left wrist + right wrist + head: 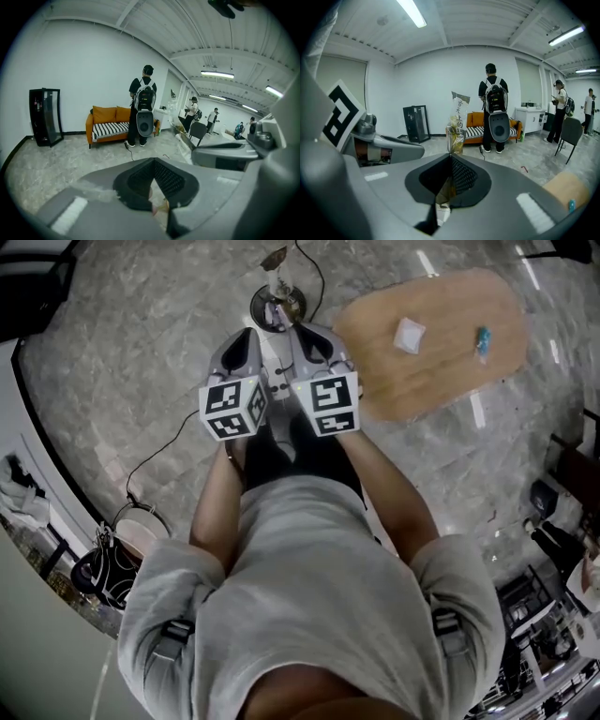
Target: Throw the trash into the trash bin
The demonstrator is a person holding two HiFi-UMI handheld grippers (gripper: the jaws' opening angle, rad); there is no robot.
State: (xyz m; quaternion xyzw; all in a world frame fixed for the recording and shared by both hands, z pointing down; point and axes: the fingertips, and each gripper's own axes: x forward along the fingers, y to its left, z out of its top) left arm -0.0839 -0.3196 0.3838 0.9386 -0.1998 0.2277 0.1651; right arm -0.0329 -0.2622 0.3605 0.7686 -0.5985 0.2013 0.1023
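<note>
Over marble floor (141, 352), wrapper (457, 123) juts lengthwise forward from right gripper (451, 157)

The floor (141, 352) under me is grey veined stone. A pale wooden bench (441, 362) with rounded corners stands on it to my right. Ahead, white walls (79, 70) meet a white ribbed ceiling (478, 18) with long strip lights (411, 12). An orange sofa (105, 115) with a black-and-white striped seat sits against the far wall, and a tall black glass-fronted cabinet (45, 116) stands to its left. A person with a backpack (144, 110) stands before the sofa, near a grey chair (571, 133).
</note>
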